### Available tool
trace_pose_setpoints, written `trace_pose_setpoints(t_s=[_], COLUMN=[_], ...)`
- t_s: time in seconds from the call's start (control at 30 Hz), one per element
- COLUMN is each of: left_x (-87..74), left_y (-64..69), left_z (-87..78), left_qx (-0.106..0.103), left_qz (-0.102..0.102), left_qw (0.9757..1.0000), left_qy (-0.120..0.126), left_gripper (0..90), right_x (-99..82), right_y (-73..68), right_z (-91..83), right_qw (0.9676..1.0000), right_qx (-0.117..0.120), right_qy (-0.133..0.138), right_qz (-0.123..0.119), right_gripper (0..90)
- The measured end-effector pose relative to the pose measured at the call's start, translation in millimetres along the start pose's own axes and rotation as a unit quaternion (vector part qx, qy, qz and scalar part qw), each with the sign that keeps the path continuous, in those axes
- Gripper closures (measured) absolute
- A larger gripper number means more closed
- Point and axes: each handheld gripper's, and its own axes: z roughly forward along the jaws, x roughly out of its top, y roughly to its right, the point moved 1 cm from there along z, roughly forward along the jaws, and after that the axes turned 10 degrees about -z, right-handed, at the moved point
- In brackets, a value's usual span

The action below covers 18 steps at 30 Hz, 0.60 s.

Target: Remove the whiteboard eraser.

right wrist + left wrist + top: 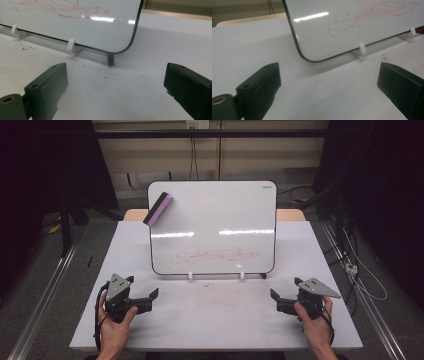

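A whiteboard (212, 227) stands propped on the white table (215, 320), tilted back, resting in two small white clips (191, 276). A red scribble (215, 254) runs across its lower half. A purple and black eraser (158, 209) sticks to its top left corner. My left gripper (142, 288) rests on the table in front of the board's lower left corner (312, 53), open and holding nothing. My right gripper (285, 288) sits in front of the lower right corner (117, 47), open too, with bare table between its jaws. The scribble (372, 12) appears in both gripper views.
A small dark stub with a red tip (110, 60) stands under the board's lower right corner. Faint red smears and dark specks (215, 292) mark the table in front of the board. Metal rails (45, 290) and cables (360, 270) flank the table.
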Motion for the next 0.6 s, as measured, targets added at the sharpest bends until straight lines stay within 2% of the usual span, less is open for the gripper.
trace_pose_setpoints(t_s=[0.4,0.5,0.53,0.6], left_x=[4.8,8.5,9.3,10.1], left_y=[-2.9,-2.4,-2.0,-1.9], left_z=[5.4,5.5,5.7,5.7], left_qx=[-0.013,-0.007,-0.014,-0.015], left_qz=[-0.008,0.0,0.001,0.006], left_qw=[0.9998,0.9998,0.9997,0.9996], left_qy=[-0.01,-0.017,-0.022,-0.024], left_gripper=[6.9,7.2,7.2,4.9], right_x=[-0.8,-1.1,-1.3,-1.8], right_y=[2.3,2.5,2.6,2.6], right_z=[-0.6,-0.1,0.4,1.3], right_qw=[1.0,1.0,1.0,0.9999], right_qx=[0.002,0.002,0.002,0.003], right_qy=[0.0,-0.001,-0.004,-0.008], right_qz=[0.007,0.006,0.006,0.008], right_gripper=[4.6,4.7,4.8,4.9])
